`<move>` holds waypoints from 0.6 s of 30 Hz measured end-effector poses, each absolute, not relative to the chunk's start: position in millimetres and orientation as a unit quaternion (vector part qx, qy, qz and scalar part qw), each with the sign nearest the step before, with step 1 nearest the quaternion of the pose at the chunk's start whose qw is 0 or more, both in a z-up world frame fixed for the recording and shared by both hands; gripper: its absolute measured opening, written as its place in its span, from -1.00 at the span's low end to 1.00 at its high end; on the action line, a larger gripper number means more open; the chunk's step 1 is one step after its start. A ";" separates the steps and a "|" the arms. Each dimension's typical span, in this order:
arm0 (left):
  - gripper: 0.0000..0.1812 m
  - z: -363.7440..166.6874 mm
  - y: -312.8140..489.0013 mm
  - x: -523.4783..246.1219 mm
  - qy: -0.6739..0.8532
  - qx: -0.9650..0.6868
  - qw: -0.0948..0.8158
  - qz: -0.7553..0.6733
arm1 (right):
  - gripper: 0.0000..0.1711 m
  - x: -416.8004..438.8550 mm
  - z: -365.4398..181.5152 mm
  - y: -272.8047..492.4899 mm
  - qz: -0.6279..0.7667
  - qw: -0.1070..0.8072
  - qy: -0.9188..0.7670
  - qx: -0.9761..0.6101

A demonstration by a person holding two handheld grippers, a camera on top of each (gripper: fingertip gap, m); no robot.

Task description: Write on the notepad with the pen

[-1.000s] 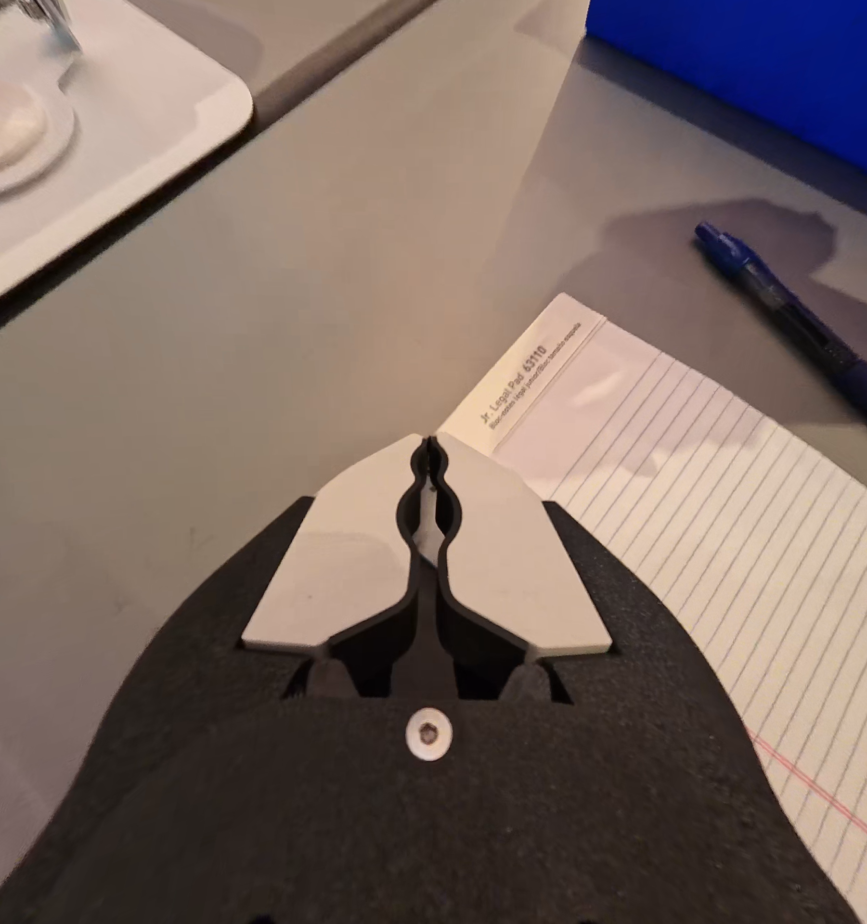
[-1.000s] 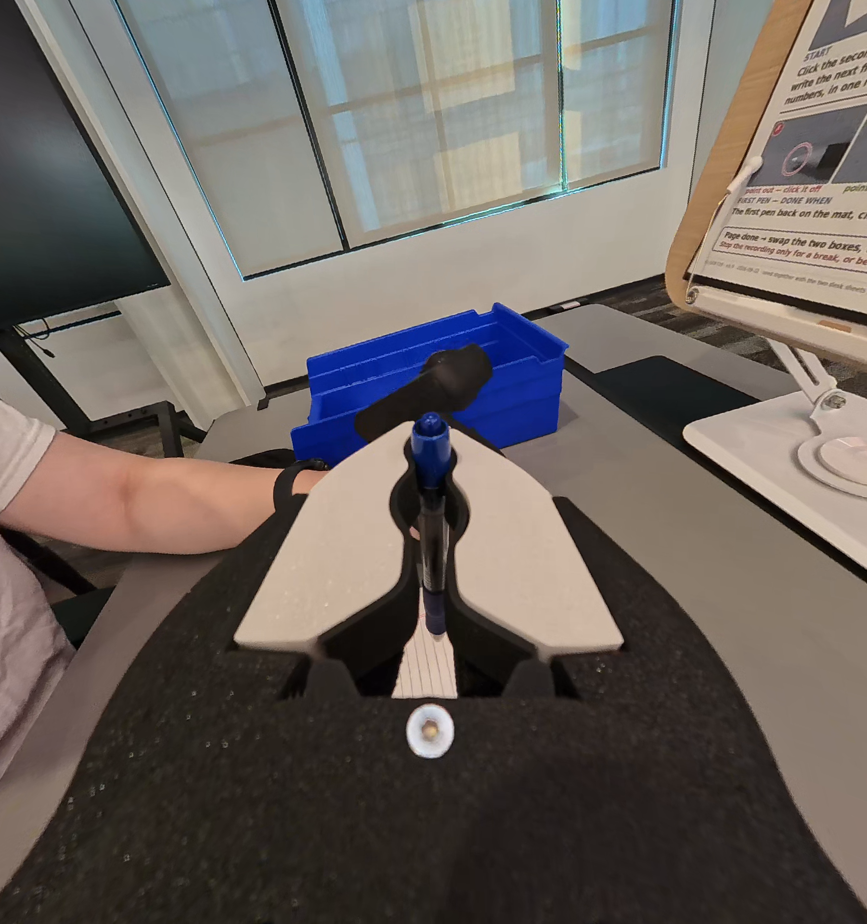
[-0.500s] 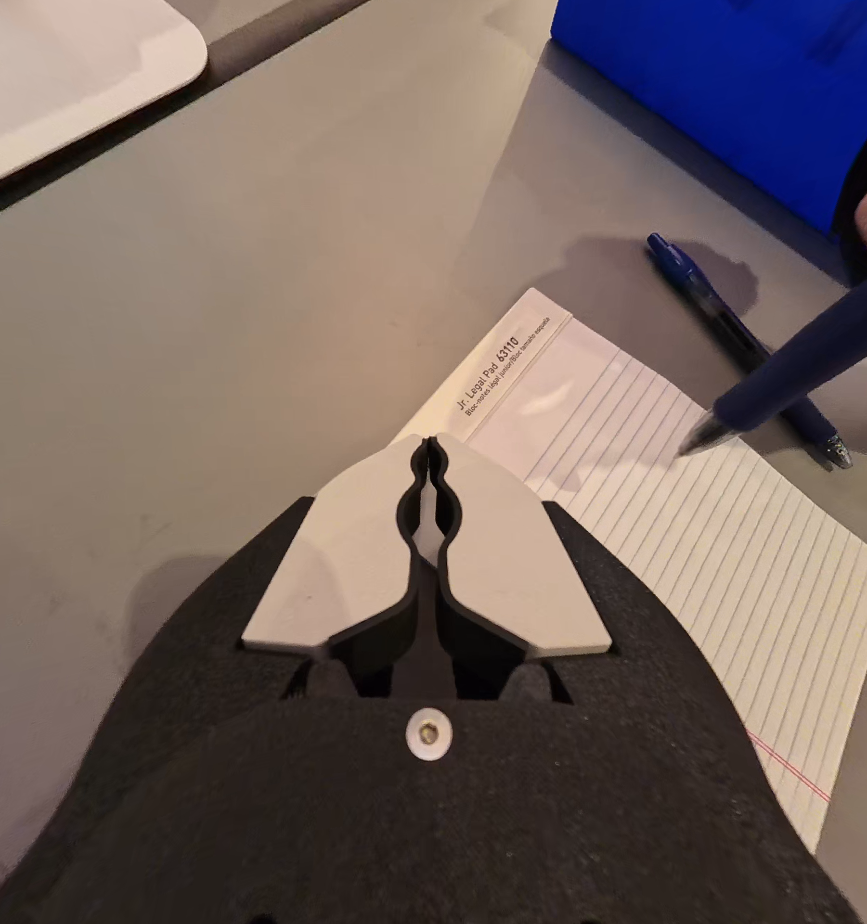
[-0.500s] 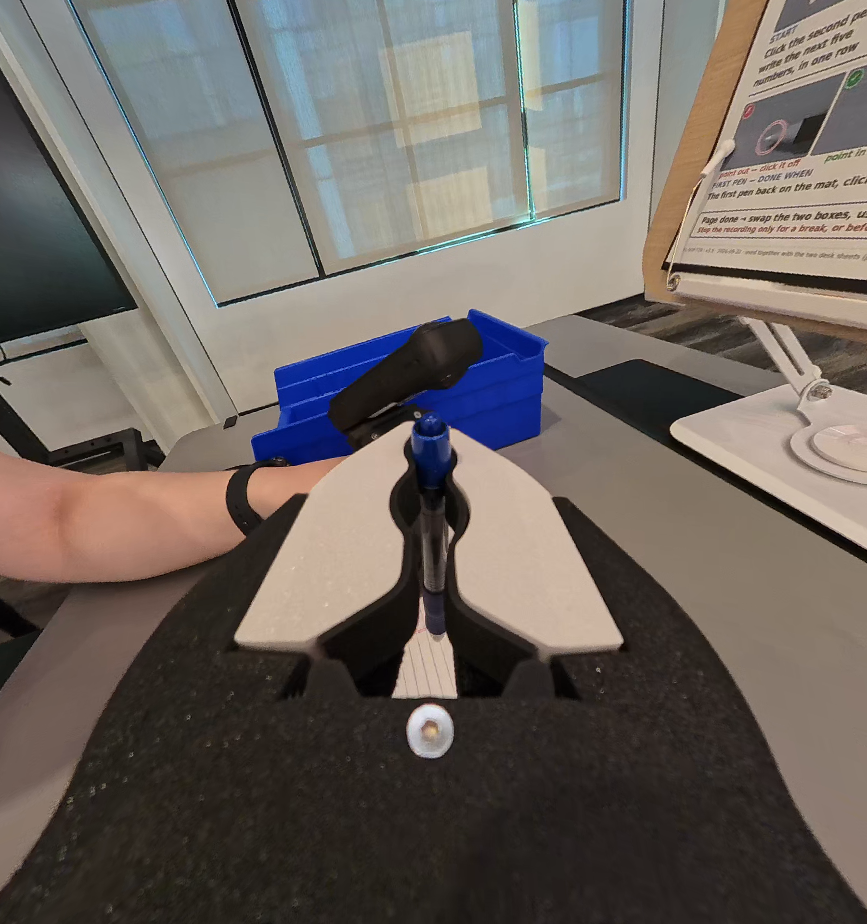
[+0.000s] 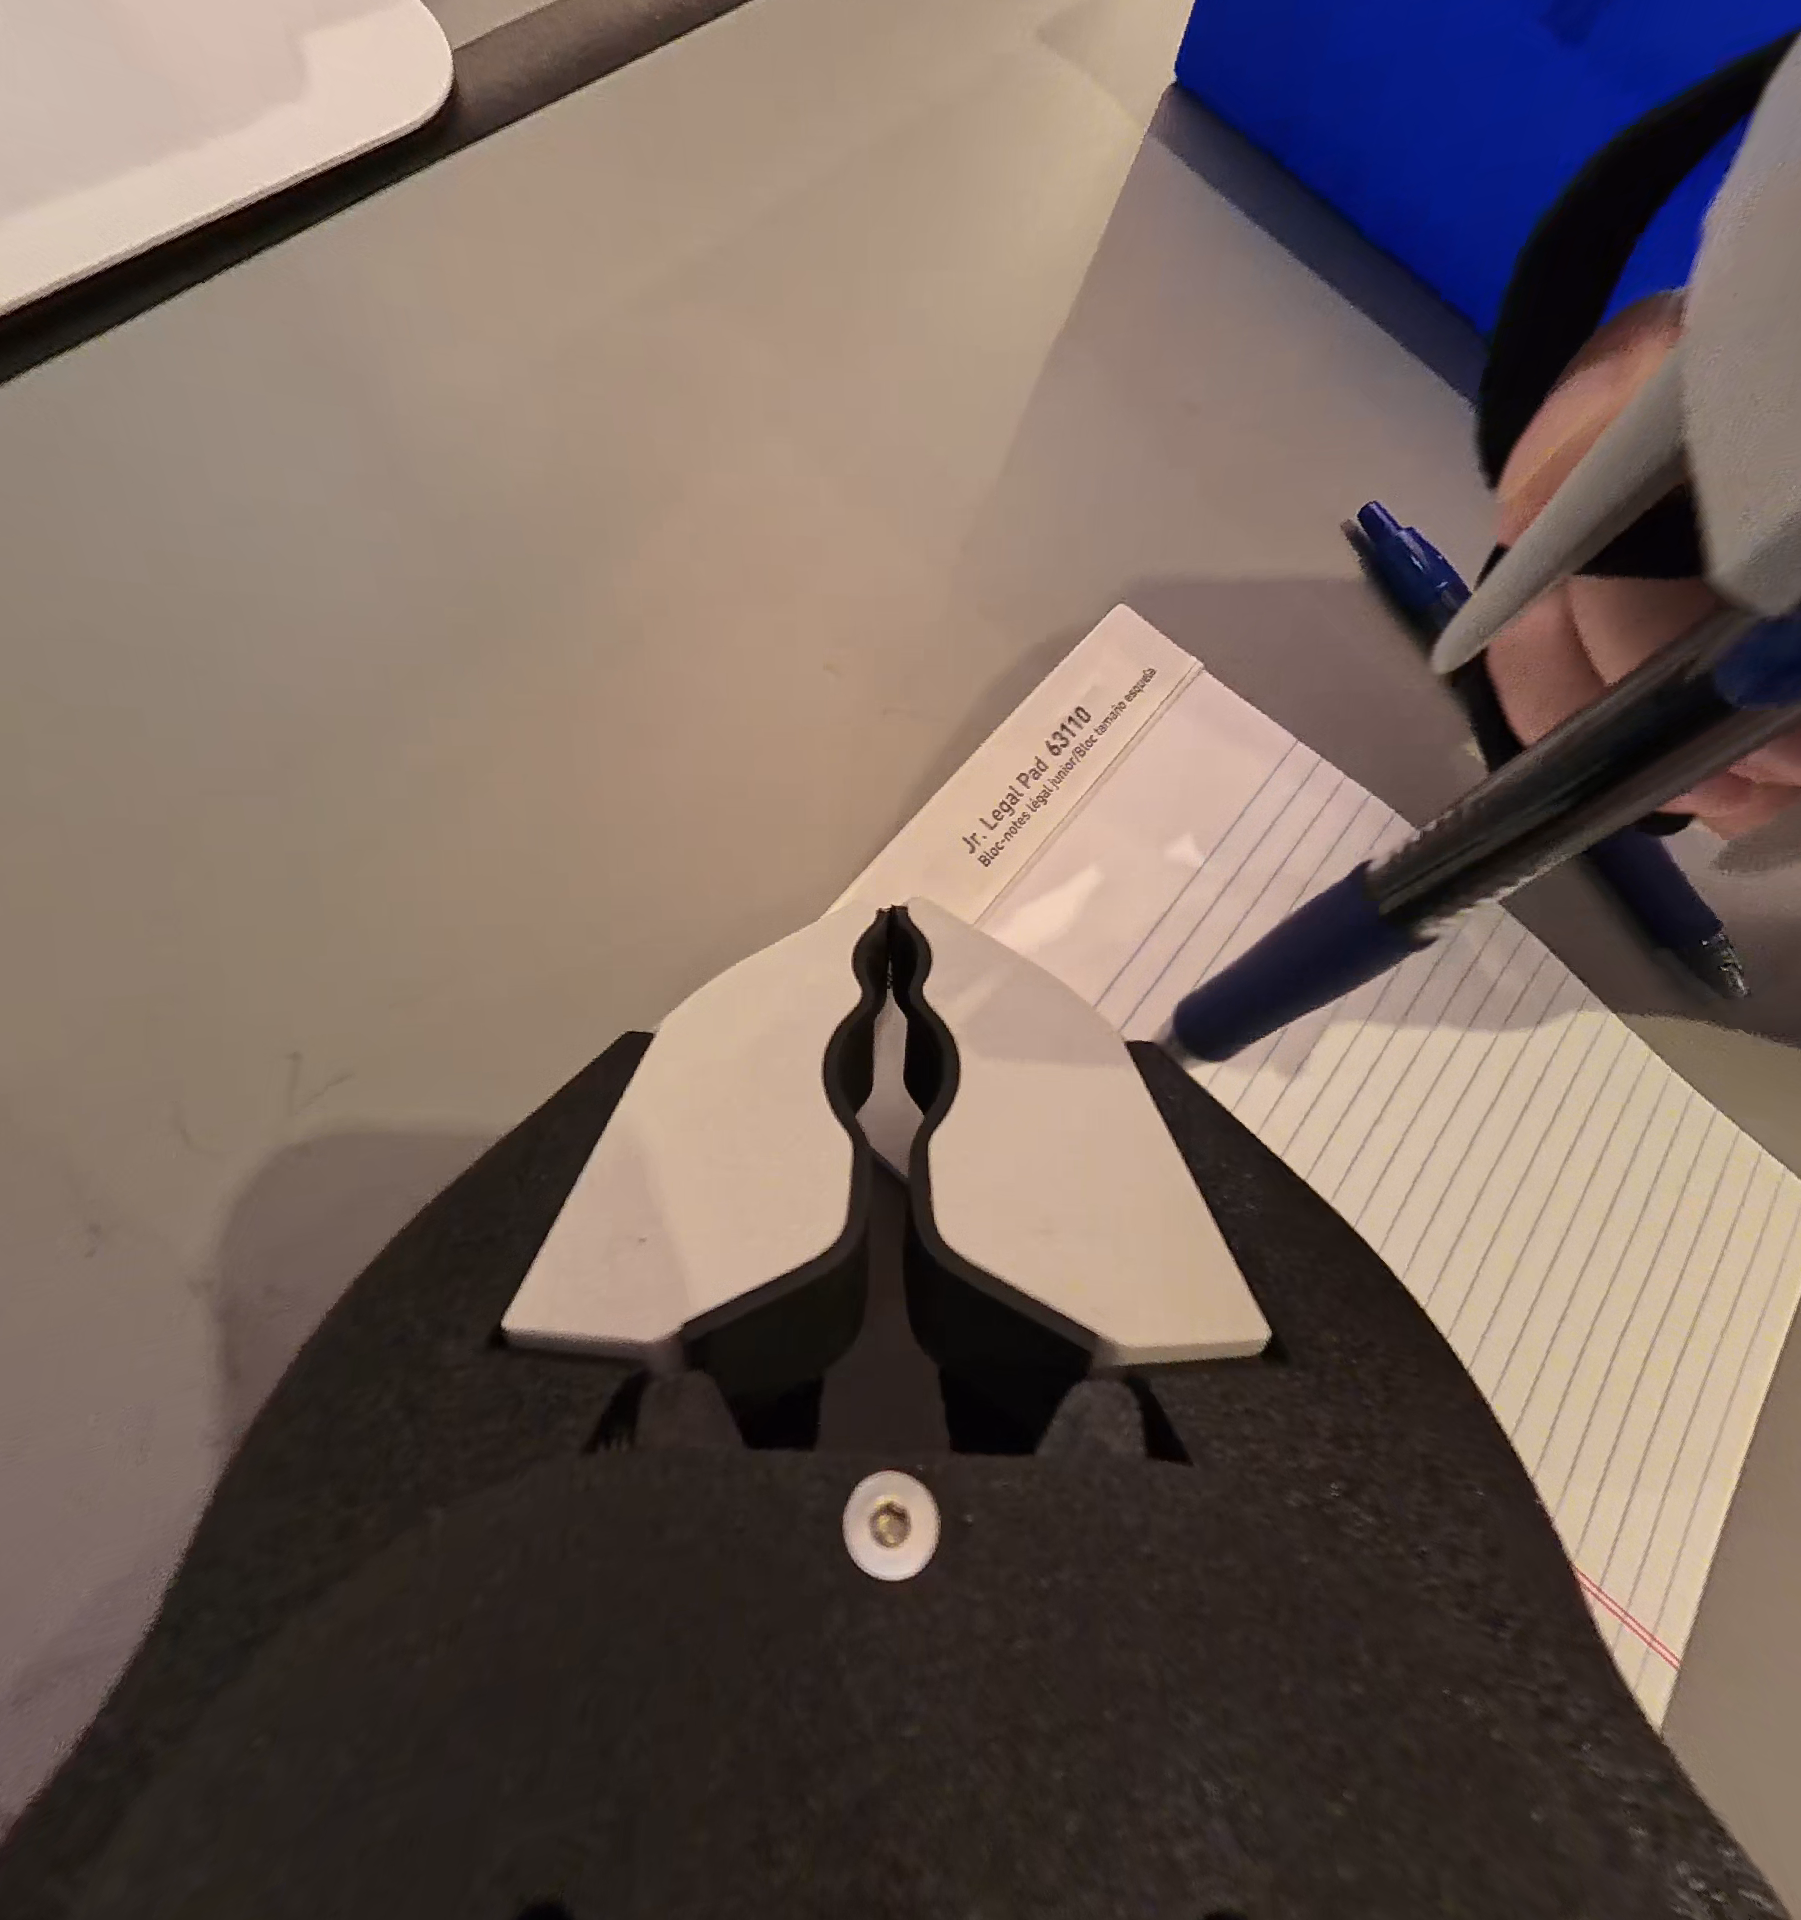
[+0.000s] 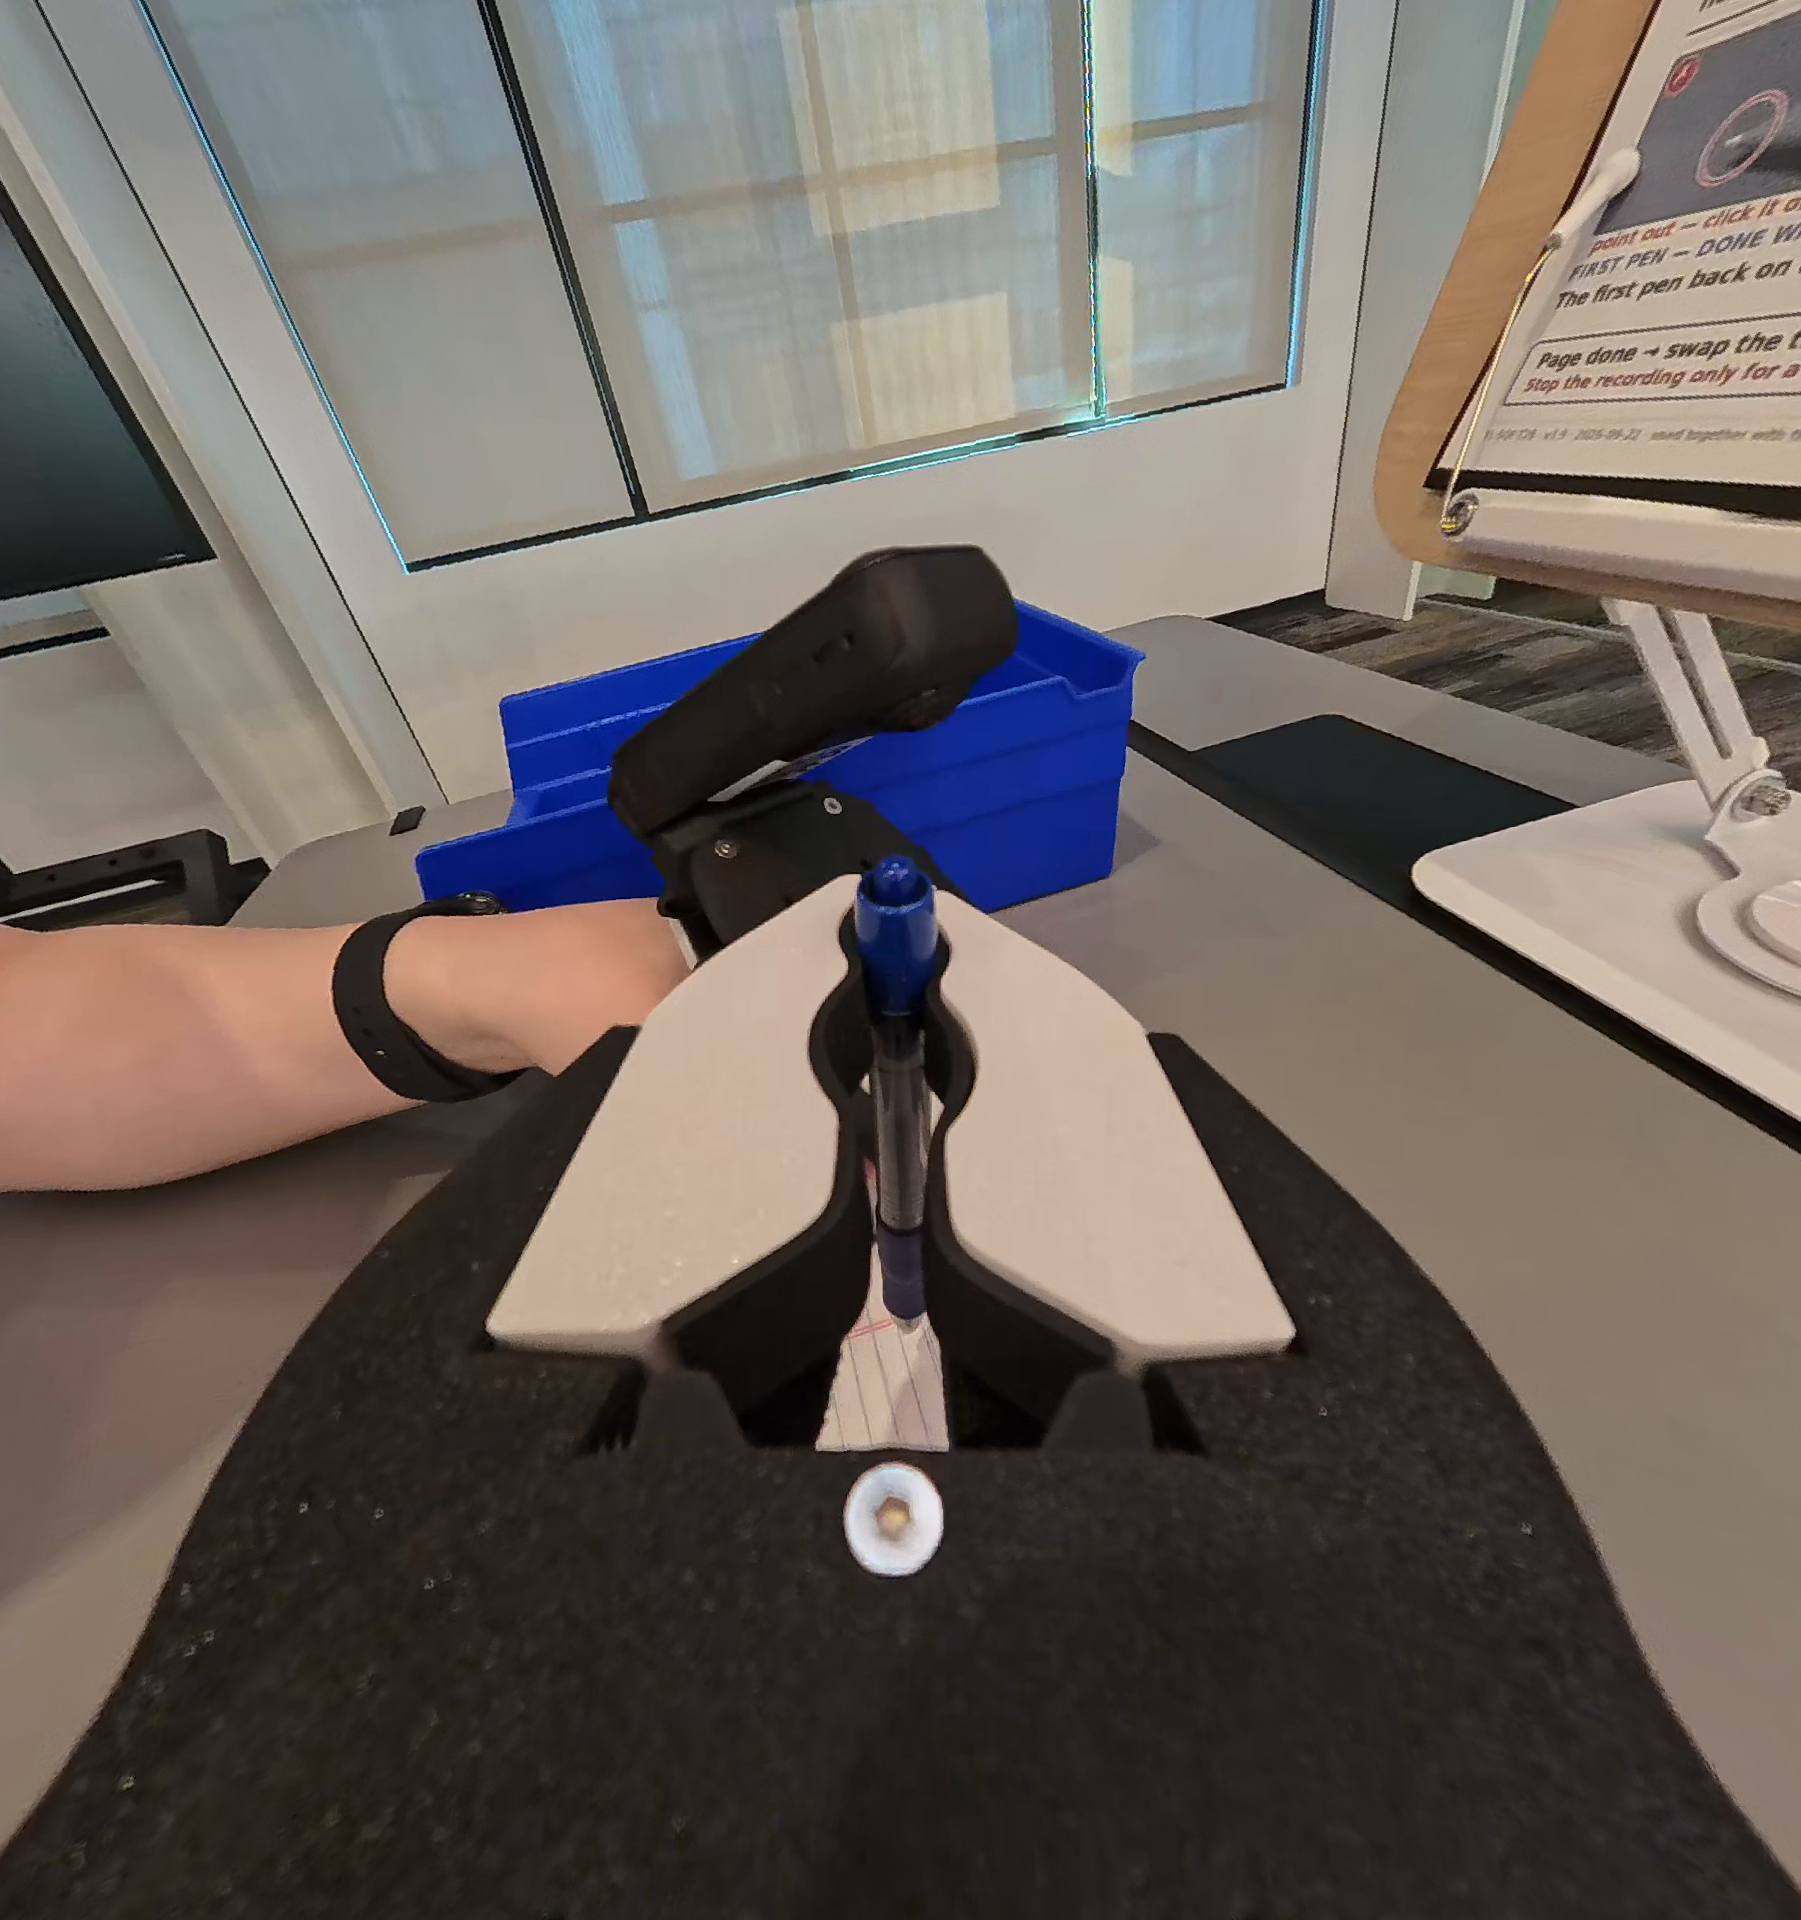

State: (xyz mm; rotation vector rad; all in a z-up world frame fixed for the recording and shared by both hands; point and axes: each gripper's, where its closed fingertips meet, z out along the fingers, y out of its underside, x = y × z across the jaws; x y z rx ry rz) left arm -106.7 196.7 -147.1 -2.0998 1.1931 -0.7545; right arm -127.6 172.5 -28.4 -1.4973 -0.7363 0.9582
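A white lined notepad lies on the grey table. My left gripper is shut and empty, its tips over the pad's top left corner; I cannot tell if they touch it. My right gripper is shut on a blue pen held tip down. In the left wrist view the right gripper comes in from the upper right, and the held pen slants down with its tip at the pad's upper lines, close to my left fingers. A strip of the pad shows between the right fingers.
A second blue pen lies on the table just beyond the pad. A blue bin stands behind it. A white document stand is at the right. A person's forearm with a black wristband rests at the left. The tips of one gripper are about 12 cm away from the tips of the other.
The right gripper has come down from the upper right with the pen, and the tip has moved across the pad toward my left gripper. The left gripper has stayed shut at the pad's corner.
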 end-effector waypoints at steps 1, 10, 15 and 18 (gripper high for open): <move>-1.00 -147.0 196.6 -106.8 0.449 -0.792 0.300 -0.286 | -0.95 -129.2 -29.2 173.5 0.405 0.574 -0.316 -0.638; -1.00 -146.9 195.8 -107.2 0.449 -0.792 0.288 -0.297 | -0.95 -138.4 -35.7 171.1 0.386 0.570 -0.350 -0.635; -1.00 -147.0 195.5 -107.3 0.451 -0.791 0.287 -0.297 | -0.95 -138.2 -36.4 170.9 0.386 0.572 -0.351 -0.633; -1.00 -146.9 195.6 -107.3 0.451 -0.791 0.286 -0.298 | -0.95 -138.0 -37.6 172.3 0.387 0.572 -0.352 -0.632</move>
